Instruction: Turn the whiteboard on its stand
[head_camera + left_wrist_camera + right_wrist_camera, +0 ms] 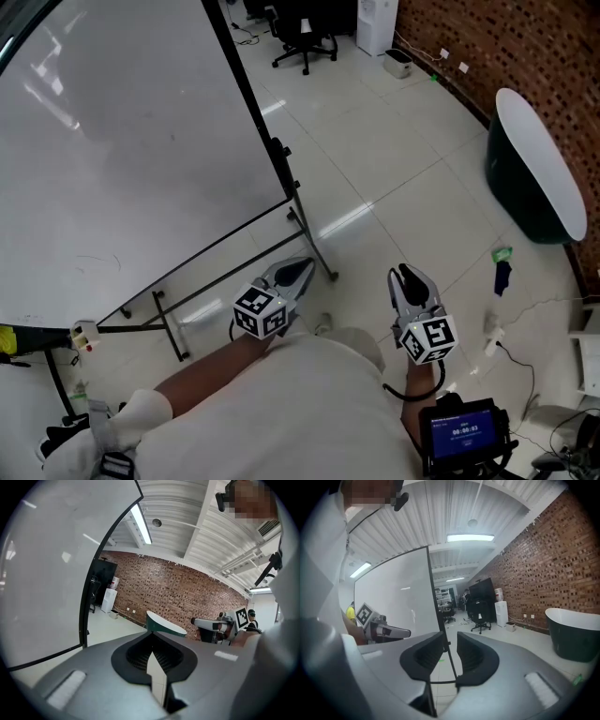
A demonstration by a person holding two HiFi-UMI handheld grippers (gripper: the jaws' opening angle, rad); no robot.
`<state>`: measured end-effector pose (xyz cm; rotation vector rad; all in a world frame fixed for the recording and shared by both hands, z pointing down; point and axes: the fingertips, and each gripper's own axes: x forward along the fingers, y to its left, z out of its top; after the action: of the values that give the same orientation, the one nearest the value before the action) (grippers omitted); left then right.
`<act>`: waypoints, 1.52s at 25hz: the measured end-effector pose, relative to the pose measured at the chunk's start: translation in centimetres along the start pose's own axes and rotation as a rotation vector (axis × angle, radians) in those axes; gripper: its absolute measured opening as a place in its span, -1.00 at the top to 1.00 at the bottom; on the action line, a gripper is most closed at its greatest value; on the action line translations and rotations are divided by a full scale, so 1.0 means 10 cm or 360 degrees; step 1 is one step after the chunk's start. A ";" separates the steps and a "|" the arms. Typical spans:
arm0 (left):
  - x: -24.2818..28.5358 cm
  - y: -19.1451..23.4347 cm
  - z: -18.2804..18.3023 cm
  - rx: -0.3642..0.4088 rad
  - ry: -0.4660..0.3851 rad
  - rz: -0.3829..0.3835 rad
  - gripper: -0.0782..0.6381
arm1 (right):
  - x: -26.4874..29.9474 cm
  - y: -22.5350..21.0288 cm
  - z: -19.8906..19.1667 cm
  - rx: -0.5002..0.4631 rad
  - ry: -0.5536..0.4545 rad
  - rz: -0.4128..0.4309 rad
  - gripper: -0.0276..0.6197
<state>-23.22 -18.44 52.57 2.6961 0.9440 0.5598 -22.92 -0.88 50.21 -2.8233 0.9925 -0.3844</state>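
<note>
Pale tiled floor runs out to a brick wall on your right, with a dark tub against it and a chair far ahead, so that side looks free for a board to swing through. The whiteboard fills the upper left of the head view on its stand. Its black frame runs down toward you, and the stand's legs and crossbars rest on the floor just ahead of your left arm. You hold both grippers low and close to your body, apart from the board, which reads as lining up and not yet handling. Your left tongs are pressed together at the tips with nothing between them, and they point toward the stand's near foot without touching it. Your right tongs are spread part-way and empty. In the right gripper view the frame's edge shows through the gap, but it stands well beyond the pads, so you are sighting along it, not pinching it. The turn looks not yet begun. The near frame edge is the likely place to take hold, since it gives you leverage about the pivot, and your right tongs are already wide enough for it. Your left would need to spread first, or could stay pressed together to push. Whether the stand has wheels I cannot tell, so expect that it may slide as the board turns
</note>
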 end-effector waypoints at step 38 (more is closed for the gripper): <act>1.62 -0.36 0.49 -0.0164 -0.0128 0.0548 0.73 | 0.78 -2.06 0.75 -0.0073 0.0126 0.0550 0.67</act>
<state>-11.49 -5.84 51.46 2.7766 0.4182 0.5407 -2.66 10.52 48.61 -2.6178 1.4898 -0.4378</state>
